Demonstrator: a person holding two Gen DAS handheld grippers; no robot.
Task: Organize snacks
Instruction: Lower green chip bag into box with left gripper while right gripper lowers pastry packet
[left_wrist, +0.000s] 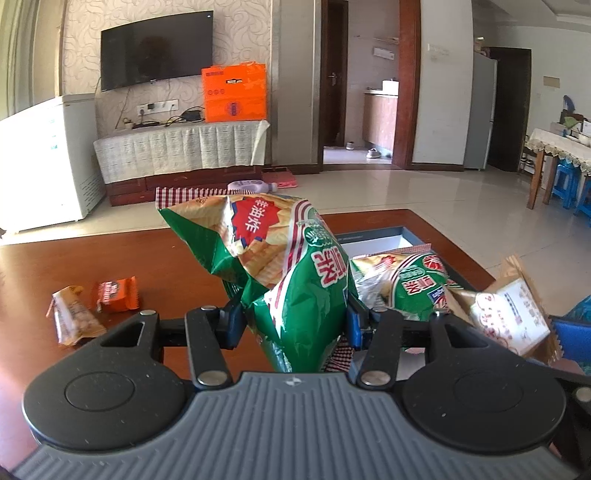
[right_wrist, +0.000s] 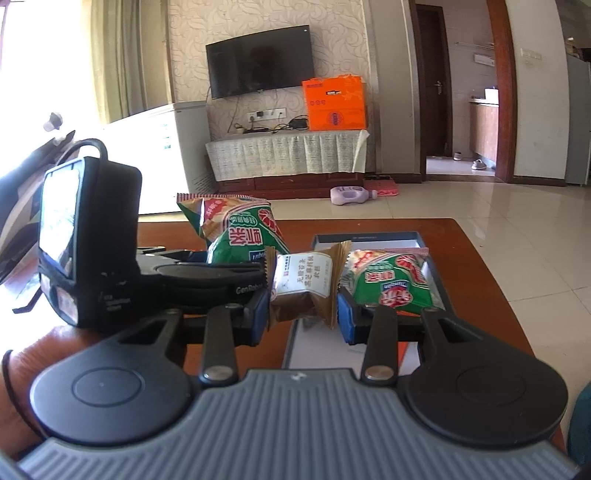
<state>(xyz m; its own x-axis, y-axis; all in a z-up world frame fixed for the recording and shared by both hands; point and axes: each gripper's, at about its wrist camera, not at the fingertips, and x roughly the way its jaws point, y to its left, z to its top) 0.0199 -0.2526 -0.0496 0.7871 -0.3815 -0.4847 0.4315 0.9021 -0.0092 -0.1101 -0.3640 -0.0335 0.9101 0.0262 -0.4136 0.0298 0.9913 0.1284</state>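
Note:
My left gripper (left_wrist: 293, 325) is shut on a green chip bag (left_wrist: 291, 280) and holds it above the brown table (left_wrist: 147, 258), just left of the open box (left_wrist: 388, 240). The same bag shows in the right wrist view (right_wrist: 240, 232), with the left gripper body (right_wrist: 207, 277) under it. My right gripper (right_wrist: 302, 314) is shut on a small brown-and-white snack packet (right_wrist: 304, 280), also in the left wrist view (left_wrist: 513, 314), over the box (right_wrist: 369, 238). A second green chip bag (right_wrist: 391, 277) (left_wrist: 402, 280) lies in the box.
An orange packet (left_wrist: 116, 294) and a tan packet (left_wrist: 74, 317) lie on the table at the left. Beyond the table are tiled floor, a purple bottle (right_wrist: 351, 195), a TV stand (right_wrist: 288, 151) and a white freezer (left_wrist: 48, 158).

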